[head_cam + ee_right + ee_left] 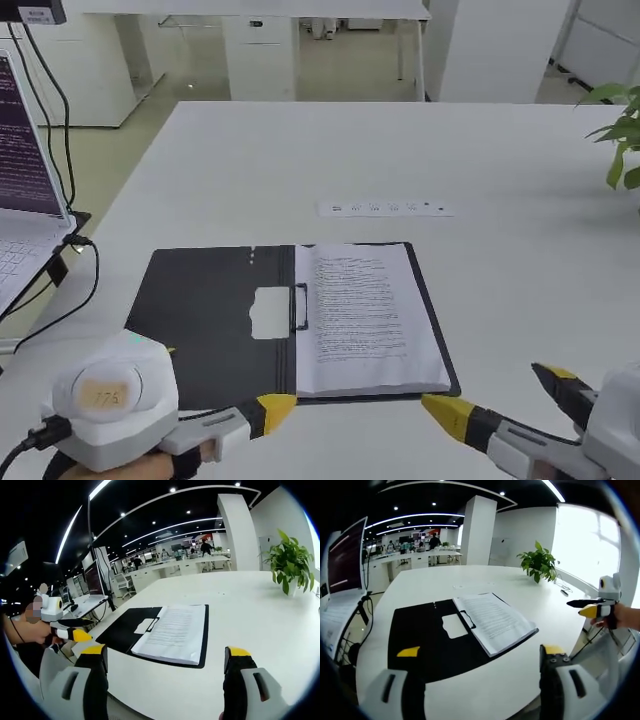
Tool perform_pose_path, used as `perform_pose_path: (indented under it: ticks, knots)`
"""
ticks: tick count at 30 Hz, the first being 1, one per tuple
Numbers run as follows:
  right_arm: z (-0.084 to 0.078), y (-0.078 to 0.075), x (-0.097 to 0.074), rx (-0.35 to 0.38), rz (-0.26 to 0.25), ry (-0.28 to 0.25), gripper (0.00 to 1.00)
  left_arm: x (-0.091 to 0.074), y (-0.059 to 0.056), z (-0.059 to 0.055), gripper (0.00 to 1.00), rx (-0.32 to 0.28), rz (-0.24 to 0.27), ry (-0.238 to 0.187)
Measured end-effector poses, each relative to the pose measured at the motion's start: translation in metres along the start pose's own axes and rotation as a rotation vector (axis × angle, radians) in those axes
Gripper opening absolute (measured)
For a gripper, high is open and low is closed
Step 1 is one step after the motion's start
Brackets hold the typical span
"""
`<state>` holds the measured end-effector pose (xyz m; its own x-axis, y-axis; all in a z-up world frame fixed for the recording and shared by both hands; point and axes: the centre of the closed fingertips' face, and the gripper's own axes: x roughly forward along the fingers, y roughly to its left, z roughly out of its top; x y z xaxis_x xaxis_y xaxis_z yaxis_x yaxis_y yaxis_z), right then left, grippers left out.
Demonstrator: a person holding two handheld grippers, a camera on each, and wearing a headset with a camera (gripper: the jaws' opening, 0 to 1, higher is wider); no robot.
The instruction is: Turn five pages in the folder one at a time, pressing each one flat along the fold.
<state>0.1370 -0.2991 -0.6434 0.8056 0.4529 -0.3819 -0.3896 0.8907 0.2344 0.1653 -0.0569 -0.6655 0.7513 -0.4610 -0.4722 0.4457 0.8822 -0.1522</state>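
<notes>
Nearest the person, the left tool (480, 652) hangs over the near edge of the surface (480, 170) with its jaws spread wide apart. They are grey plastic arms with yellow tips, and nothing is between them. The right tool (500, 393) sits off the folder's near right corner, built the same way, with its jaws also well apart and empty. Neither tool touches the folder.

The folder (200, 310) lies open and flat on the smooth white surface, just beyond both tools. It is a matte black rectangle with thin, straight edges. Its left half is bare black board, except for a small pale slip (272, 312) beside the spine. A dark metal clip (298, 307) stands along the fold. The pages (365, 320) rest on the right half as a thick, squared white stack covered in fine printed lines. A black margin of cover shows at the right and near edges.

Bare surface runs all around the folder, widest to the right and beyond it. Farther back lies a flat white power strip (385, 209). A laptop (20, 200) sits at the far left with a black cable (75, 290) looping from it, and the leaves of a green plant (625, 135) show at the far right.
</notes>
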Motion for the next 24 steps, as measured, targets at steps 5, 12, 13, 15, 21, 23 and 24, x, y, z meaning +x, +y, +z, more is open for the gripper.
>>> perform_pose_path:
  ticks: [5, 12, 13, 15, 21, 23, 24]
  knots:
    - [0.001, 0.003, 0.000, 0.002, -0.005, -0.008, 0.96, 0.013, -0.006, 0.002, 0.96, 0.018, -0.026, 0.010]
    - [0.001, 0.003, -0.001, 0.012, -0.015, -0.011, 0.96, 0.029, -0.013, 0.002, 0.95, 0.050, -0.058, 0.029]
    - [0.002, 0.003, -0.002, 0.013, -0.016, -0.014, 0.96, 0.030, -0.015, 0.002, 0.95, 0.051, -0.063, 0.032]
    - [0.003, 0.004, -0.002, 0.012, -0.018, -0.015, 0.96, 0.033, -0.016, 0.002, 0.95, 0.055, -0.069, 0.034]
    - [0.003, 0.004, -0.002, 0.015, -0.026, -0.016, 0.95, 0.045, -0.022, 0.001, 0.94, 0.069, -0.092, 0.048]
    - [0.004, 0.004, -0.002, 0.016, -0.032, -0.020, 0.95, 0.048, -0.024, 0.000, 0.94, 0.072, -0.101, 0.051]
    - [0.004, 0.004, -0.002, 0.019, -0.034, -0.020, 0.95, 0.049, -0.025, 0.000, 0.94, 0.075, -0.105, 0.055]
